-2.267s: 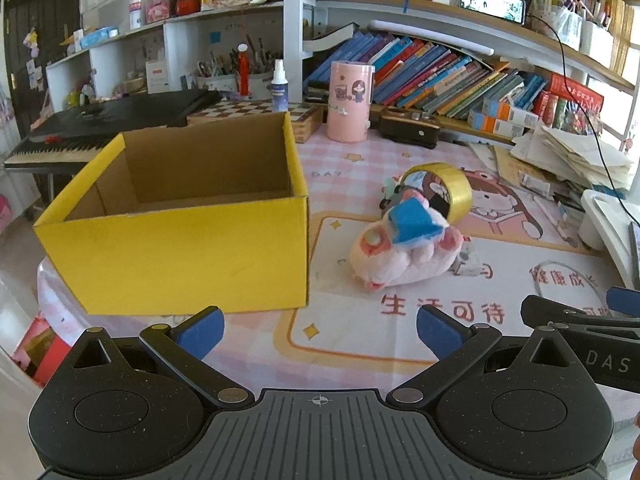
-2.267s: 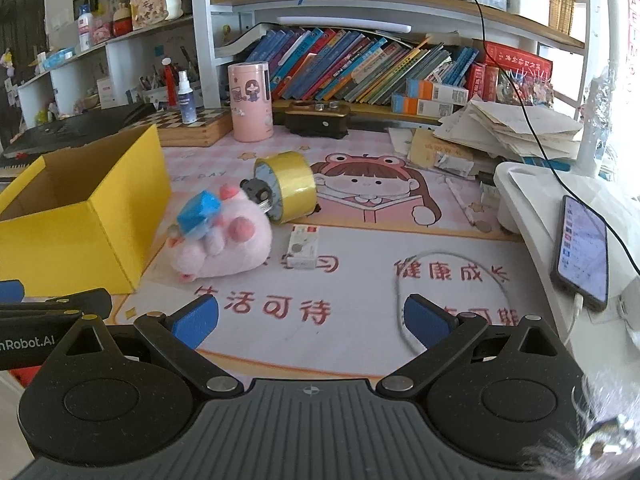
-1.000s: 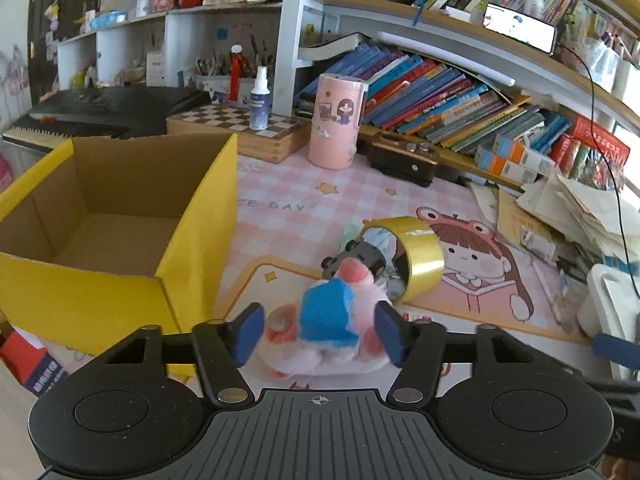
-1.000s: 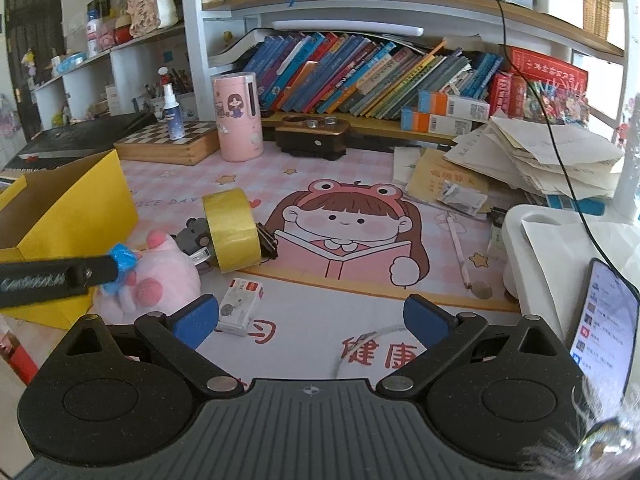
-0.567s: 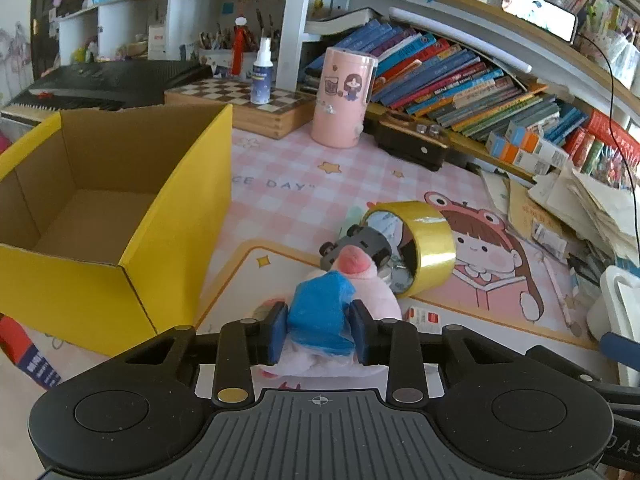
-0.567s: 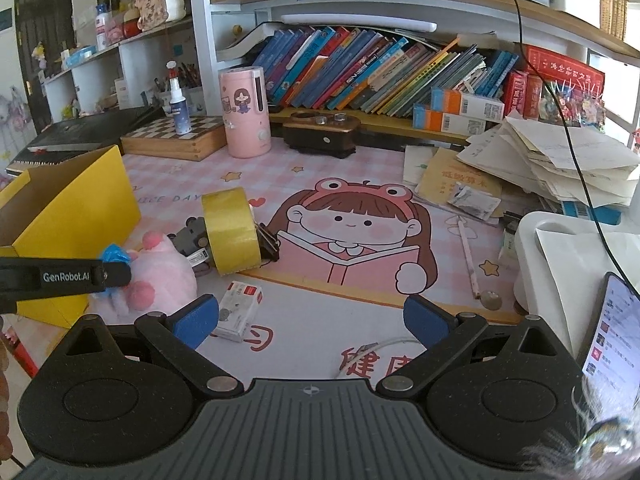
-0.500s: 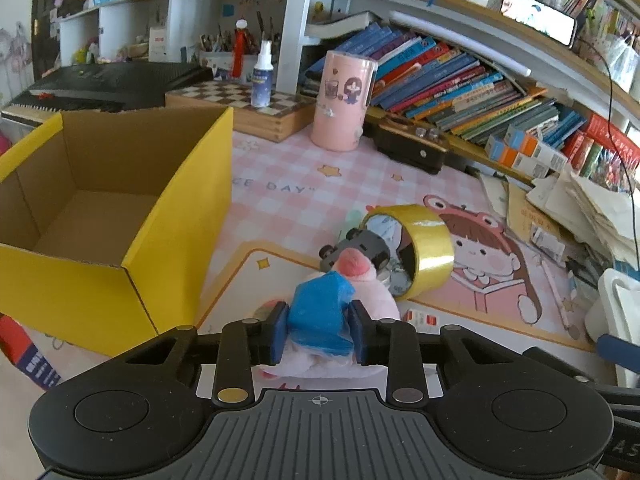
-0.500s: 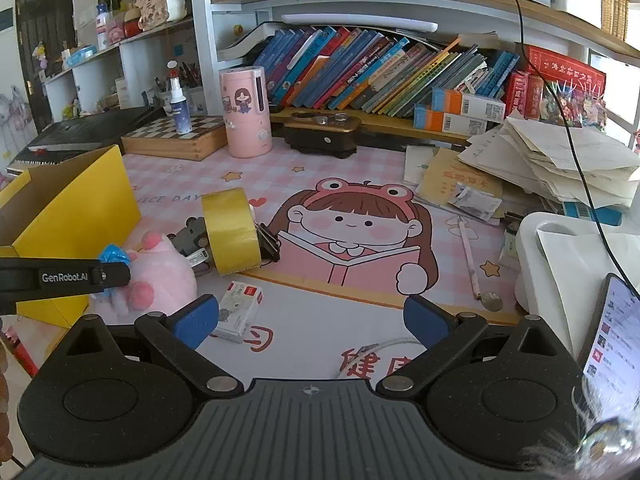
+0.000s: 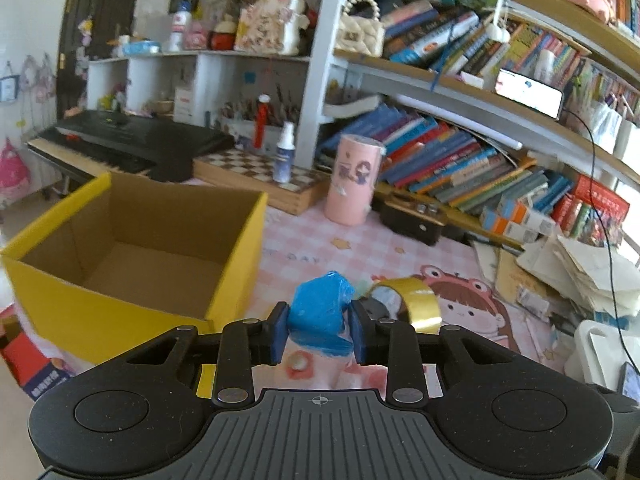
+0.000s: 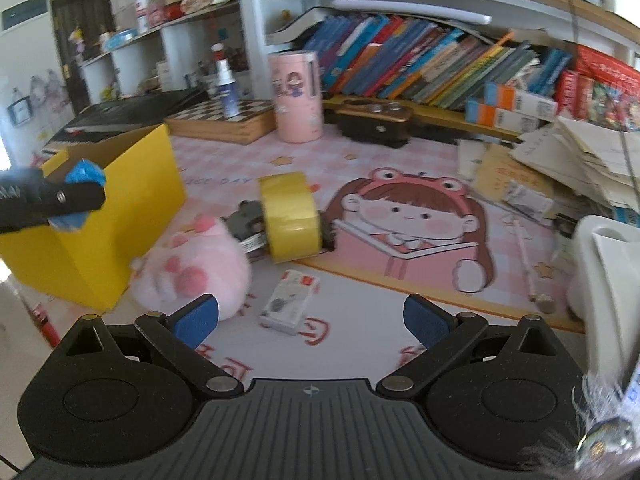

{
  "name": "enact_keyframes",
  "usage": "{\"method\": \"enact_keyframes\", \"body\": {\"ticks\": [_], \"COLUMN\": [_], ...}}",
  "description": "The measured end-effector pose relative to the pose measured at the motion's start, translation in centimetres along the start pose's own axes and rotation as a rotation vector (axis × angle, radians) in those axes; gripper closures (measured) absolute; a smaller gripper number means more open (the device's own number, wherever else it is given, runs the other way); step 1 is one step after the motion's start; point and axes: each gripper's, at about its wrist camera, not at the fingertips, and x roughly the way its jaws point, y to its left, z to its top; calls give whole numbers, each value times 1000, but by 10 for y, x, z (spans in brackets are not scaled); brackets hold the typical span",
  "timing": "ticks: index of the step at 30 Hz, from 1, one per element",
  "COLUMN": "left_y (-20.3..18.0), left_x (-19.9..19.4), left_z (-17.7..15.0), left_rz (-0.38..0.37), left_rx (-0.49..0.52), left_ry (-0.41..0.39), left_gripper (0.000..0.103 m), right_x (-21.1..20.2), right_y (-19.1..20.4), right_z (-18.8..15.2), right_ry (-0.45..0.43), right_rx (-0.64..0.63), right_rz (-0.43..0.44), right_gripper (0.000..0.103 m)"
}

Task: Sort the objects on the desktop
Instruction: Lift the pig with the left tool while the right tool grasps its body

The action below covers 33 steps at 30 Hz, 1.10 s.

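Blue crumpled wrapper [image 9: 320, 314]: we're pinching it in left tongs [image 9: 318, 338], right tongs [image 10: 310, 316] spread, empty. Thin grip, risking slipping before yellow box [image 9: 236, 256].

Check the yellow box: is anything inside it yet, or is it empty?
Empty, as far as shown. In the left wrist view the yellow box stands open-topped with bare brown cardboard on its floor; its near corner is hidden behind its front wall.

The pink checked mat [image 10: 360, 152] on the table has pale letters that look like "ICE DAY" just beside the yellow box [image 10: 132, 208], between the box and the yellow tape roll [image 10: 290, 216]. Red Chinese writing sits on the mat's white part near the small white pack [image 10: 289, 300], too blurred to read.
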Motion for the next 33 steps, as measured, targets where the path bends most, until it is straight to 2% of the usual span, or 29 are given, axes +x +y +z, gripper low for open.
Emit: {"method": "enact_keyframes", "body": {"ticks": [10,20,30,32,33], "left_y": [30,59,72,74,75], "left_x": [-25,-40,-48,-49,-49], "left_z": [-3,-9,-19,-21,-23], "left_rz": [148,285,353,364,370], "left_rx": [-56,-127,-149,-152,-152], "left_ry": [-36,-26,9,18,22], "left_gripper": [73,73,73,73,73], "right_x": [25,68,91,92,92], "right_y": [37,64,65,67,68], "right_z": [8,12,17,18,19], "right_ry": [33,91,93,85,79], "right_rx": [-116,-252,-280,-289,-294], "right_rz": [128,195,238,247,251], "right_gripper": [2,0,1,3,9]}}
